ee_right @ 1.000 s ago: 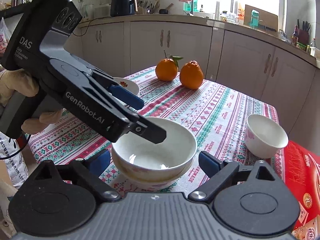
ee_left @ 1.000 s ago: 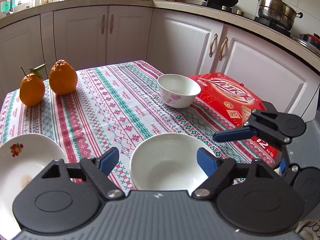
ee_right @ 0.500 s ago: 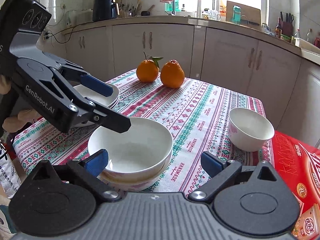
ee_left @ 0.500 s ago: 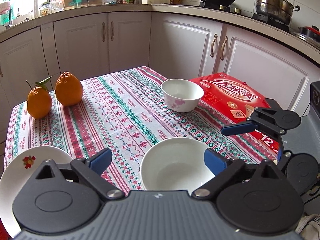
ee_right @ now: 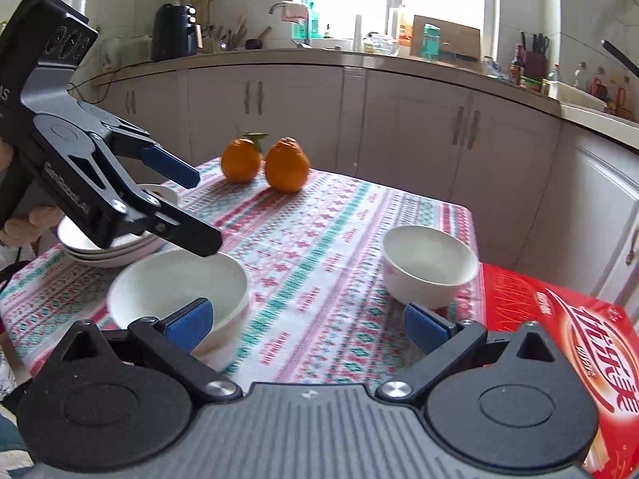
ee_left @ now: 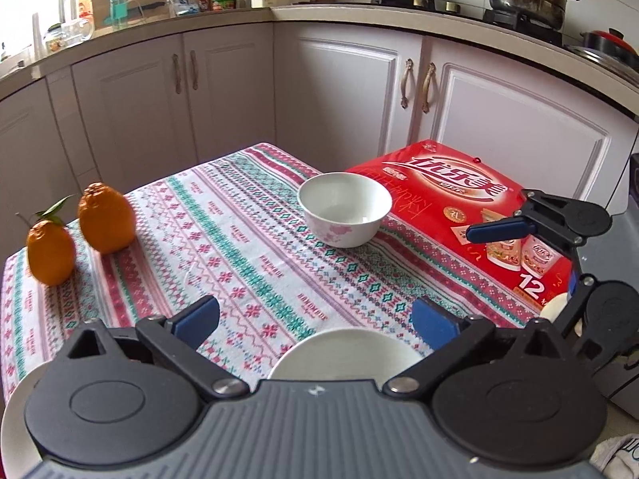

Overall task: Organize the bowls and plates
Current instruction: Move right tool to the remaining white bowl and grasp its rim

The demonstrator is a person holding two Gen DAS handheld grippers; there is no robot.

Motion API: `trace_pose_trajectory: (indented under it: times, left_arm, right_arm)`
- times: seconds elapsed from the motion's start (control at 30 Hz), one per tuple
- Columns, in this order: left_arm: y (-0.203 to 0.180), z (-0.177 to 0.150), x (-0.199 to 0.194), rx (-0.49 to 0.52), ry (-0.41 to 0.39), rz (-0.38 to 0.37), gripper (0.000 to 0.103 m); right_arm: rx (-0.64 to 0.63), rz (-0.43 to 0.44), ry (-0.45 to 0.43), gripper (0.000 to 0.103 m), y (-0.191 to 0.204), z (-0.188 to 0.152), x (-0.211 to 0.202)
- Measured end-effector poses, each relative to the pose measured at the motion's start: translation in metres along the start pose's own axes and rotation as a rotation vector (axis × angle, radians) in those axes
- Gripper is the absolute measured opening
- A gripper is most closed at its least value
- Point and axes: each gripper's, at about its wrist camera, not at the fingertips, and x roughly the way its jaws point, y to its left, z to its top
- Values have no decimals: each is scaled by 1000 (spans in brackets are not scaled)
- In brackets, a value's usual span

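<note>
Right wrist: left gripper (ee_right: pixel 203 209) reads "GenRobot.AI", wide open, empty; right gripper (ee_right: pixel 307 323) wide open, empty; red box (ee_left: pixel 459 215) marked "12".

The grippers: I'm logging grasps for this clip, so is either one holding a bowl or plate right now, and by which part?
Nothing is held. The left gripper and right gripper both stand open and empty; the stacked bowls sit free on the table.

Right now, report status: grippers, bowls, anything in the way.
Left gripper open, empty. Right gripper open, empty. Nested bowls near the plate stack; small bowl apart, beside the red box. Nothing blocks it.
</note>
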Motion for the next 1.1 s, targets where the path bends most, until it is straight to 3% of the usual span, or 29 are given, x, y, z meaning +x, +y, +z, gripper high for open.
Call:
trace_pose_trajectory:
  times: [0.57,0.83,1.1]
  left_arm:
    - [-8,63,90,145,11,-15,102]
    - [-2,78,134,121,50,-46,102]
    - [-2,90,169,104,96,-93,98]
  right_arm:
    - [4,-110,71,103,-65,-3,55]
    - [66,-59,76,103,-94,3,86]
    - [23,-31,69,99,-100,7,105]
